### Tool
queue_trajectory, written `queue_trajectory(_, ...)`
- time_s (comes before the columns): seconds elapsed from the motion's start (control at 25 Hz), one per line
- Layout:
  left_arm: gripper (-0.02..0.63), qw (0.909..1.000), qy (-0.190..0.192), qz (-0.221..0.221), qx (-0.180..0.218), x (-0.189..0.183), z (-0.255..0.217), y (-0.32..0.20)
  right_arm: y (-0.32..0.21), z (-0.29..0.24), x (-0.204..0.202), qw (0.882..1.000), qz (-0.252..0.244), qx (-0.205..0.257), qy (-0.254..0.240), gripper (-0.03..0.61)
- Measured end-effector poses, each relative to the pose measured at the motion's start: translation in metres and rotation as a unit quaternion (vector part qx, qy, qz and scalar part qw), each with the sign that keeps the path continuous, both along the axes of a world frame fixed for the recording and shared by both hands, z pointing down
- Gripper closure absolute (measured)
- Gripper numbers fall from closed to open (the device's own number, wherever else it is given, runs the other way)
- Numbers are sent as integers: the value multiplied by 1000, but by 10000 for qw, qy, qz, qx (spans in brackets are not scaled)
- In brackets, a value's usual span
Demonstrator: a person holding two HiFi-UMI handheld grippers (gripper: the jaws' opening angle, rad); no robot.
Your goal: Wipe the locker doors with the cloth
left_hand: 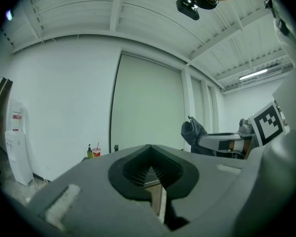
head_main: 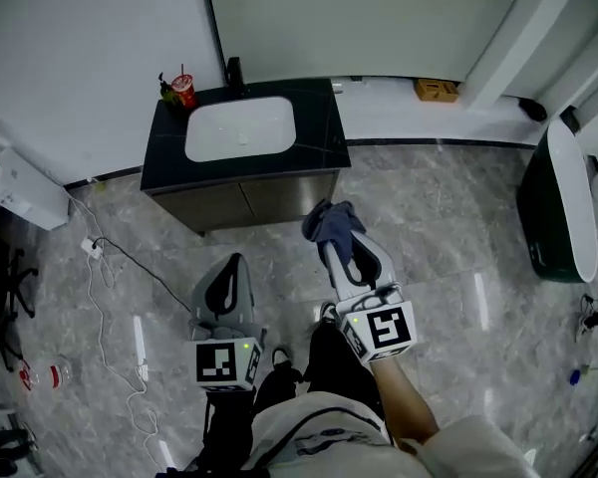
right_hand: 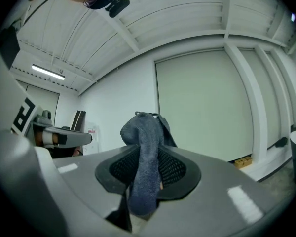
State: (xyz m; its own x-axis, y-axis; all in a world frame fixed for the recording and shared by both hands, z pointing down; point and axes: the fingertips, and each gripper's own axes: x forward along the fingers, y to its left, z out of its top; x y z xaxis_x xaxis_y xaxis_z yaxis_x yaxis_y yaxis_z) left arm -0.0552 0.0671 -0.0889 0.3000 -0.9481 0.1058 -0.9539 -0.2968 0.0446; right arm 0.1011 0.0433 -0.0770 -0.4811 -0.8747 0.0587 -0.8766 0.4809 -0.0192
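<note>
A blue-grey cloth [head_main: 332, 222] bunches at the tip of my right gripper [head_main: 337, 242], which is shut on it. In the right gripper view the cloth [right_hand: 145, 152] stands up between the jaws and drapes down over them. My left gripper [head_main: 231, 262] is held beside it to the left, jaws shut with nothing between them. From the left gripper view the cloth [left_hand: 192, 132] shows at the right, ahead of a pale green door panel [left_hand: 148, 107]. The same panel [head_main: 359, 18] fills the far wall behind the sink. Both grippers point roughly level towards that wall.
A black vanity with a white basin [head_main: 239, 127] stands just ahead, with a red cup [head_main: 182, 90] on its corner. A white appliance [head_main: 20, 192] and a loose cable [head_main: 100, 297] lie left. A dark tub [head_main: 558, 207] is at the right and a yellow box [head_main: 437, 90] on the ledge.
</note>
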Motion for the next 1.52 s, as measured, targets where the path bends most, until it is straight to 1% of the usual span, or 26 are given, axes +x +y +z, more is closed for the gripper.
queue_trajectory(0.08,612,9999,-17,114,8,-4,0,16,19,-10,-4,9999,124,18,-63,471)
queue_trajectory(0.28,612,9998,-4,164,82,-10,-11,40,52,-37,-9,9988,285,344,208,472)
queue_trajectory(0.4,612,9998,-79,129,124,-12,-15,49,65,-39,-7,9987,327,352,174,474)
queue_trajectory(0.52,612,9996,-97,190,188,-5,-22,52,75,-44,-2,9988,295,337,201,476)
queue_trajectory(0.72,612,9992,-140,246,297,8,-33,48,78,-57,9,9986,394,316,125,482)
queue_trajectory(1.04,612,9984,-210,167,504,13,-47,34,71,-64,12,9985,281,446,130,485)
queue_trajectory(1.16,612,9983,-214,177,515,15,-48,33,68,-67,13,9984,287,484,109,485)
queue_trajectory(1.32,612,9984,-127,221,501,17,-52,33,65,-68,17,9983,325,477,80,485)
queue_trajectory(1.52,612,9977,-164,321,565,24,-57,34,66,-67,17,9984,323,466,82,485)
